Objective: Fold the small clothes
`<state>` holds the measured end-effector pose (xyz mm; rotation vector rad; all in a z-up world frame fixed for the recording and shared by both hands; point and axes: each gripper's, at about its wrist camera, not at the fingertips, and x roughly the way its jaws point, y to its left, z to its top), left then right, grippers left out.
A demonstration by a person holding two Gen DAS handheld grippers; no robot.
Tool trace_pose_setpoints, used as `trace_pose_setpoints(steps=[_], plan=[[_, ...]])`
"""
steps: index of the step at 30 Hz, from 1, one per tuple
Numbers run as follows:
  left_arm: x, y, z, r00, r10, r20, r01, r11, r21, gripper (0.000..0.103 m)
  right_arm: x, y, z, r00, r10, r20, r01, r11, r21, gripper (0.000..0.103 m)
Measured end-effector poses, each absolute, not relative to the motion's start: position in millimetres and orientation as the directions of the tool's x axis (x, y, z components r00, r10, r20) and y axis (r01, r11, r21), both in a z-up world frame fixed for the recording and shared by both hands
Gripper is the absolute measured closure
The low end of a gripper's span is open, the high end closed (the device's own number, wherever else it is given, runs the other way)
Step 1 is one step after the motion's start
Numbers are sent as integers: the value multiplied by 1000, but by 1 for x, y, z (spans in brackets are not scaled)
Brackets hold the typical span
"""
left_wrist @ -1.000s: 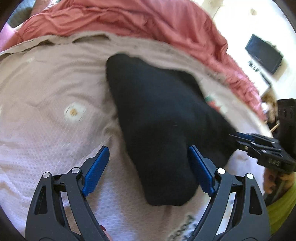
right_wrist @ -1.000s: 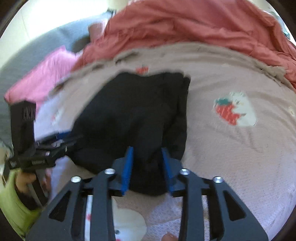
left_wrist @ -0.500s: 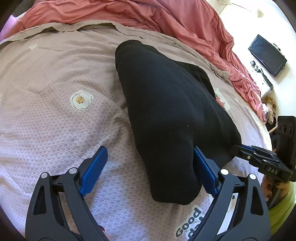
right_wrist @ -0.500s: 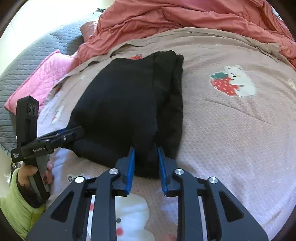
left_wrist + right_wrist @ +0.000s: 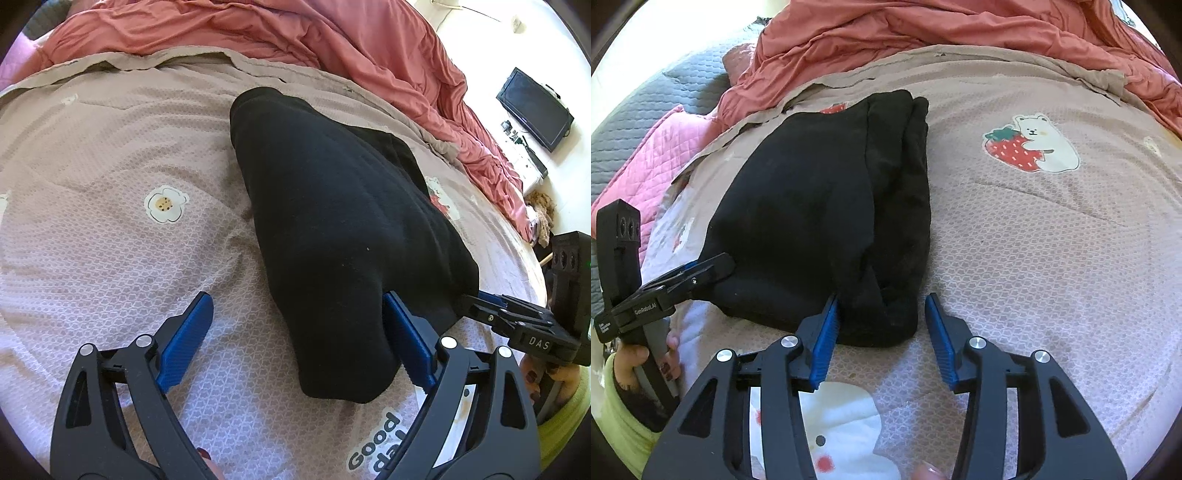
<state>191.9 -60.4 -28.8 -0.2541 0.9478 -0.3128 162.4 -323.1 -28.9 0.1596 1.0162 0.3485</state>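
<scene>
**Right claw lets go of folded black garment**

Since half a second ago the right gripper (image 5: pixel 881 325) has let go of the garment's near corner; its jaws are opening, cloth between them, one pad touching. Folded black garment (image 5: pixel 820 221) lies mid-frame on a mauve bedspread (image 5: pixel 1052 258) with a strawberry bear print (image 5: pixel 1030 144) at 1 o'clock. Left gripper (image 5: pixel 299 332) stands wide apart, unclamped, at the garment's other corner. Rumpled coral duvet (image 5: pixel 258 33) fills 12 o'clock; a dark screen (image 5: pixel 533 107) hangs at 2 o'clock.
</scene>
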Motion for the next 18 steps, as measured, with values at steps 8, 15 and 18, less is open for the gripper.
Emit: trace_pose_setpoints(steps=[8, 15, 18], plan=[[190, -54, -22, 561, -372, -740, 139, 923, -359, 18, 156, -324, -22, 503, 326, -801, -189, 945, 266, 47], [185, -44, -10, 591, -368, -718, 113, 919, -378, 12, 147, -328, -7, 565, 288, -773, -162, 958, 238, 29], [180, -41, -3, 608, -352, -711, 108, 925, -365, 10, 143, -326, 1, 591, 285, -755, -171, 959, 228, 19]])
